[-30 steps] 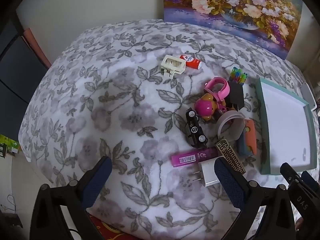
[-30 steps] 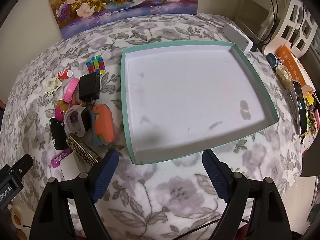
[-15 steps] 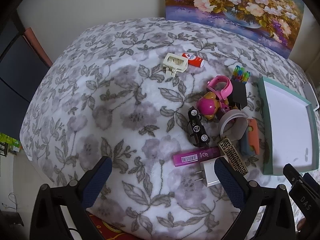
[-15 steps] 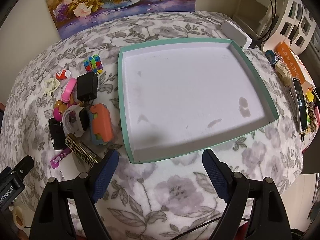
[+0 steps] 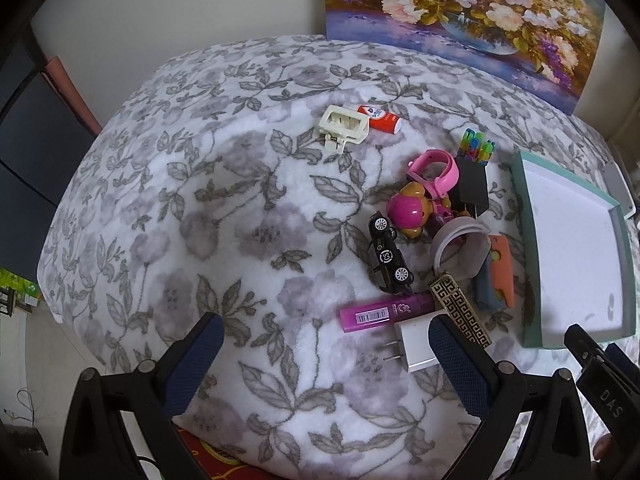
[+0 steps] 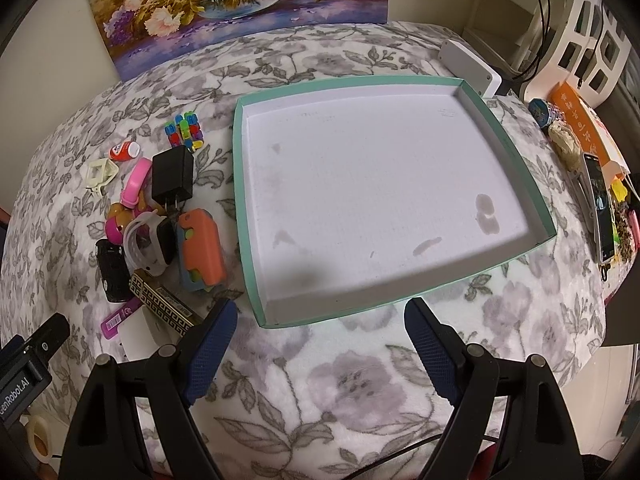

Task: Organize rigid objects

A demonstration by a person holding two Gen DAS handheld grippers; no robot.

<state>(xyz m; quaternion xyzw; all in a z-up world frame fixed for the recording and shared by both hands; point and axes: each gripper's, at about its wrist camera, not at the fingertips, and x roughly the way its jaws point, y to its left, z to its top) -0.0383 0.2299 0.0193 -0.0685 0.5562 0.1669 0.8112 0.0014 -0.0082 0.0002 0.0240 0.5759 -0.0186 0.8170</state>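
My left claw (image 5: pixel 322 354) hangs with its blue pads wide apart and nothing between them, above the flowered blanket (image 5: pixel 224 208) that covers the bench. Just ahead of its right pad lie a white wall charger (image 5: pixel 416 350) and a purple tube (image 5: pixel 386 312), touching each other. Beyond them a black toy car (image 5: pixel 388 258) lies next to a pink-helmeted pup figure (image 5: pixel 412 212), a pink watch (image 5: pixel 438 172) and a black charger (image 5: pixel 472 194). A grey-white watch (image 5: pixel 460 248) rests against an orange and blue case (image 5: pixel 500 272), with a gold-patterned harmonica (image 5: pixel 460 312) running toward my right pad. Farther ahead, apart from the heap, a cream clip (image 5: pixel 344 128) touches a small red can (image 5: pixel 380 118), and a cluster of coloured blocks (image 5: pixel 476 148) stands behind the black charger.

My right claw (image 6: pixel 316 336) is likewise spread and carries nothing. Straight ahead of it lies the teal-rimmed tray (image 6: pixel 516 148), its white floor bare but for a few stains. The whole heap sits to the left of this claw, outside the tray
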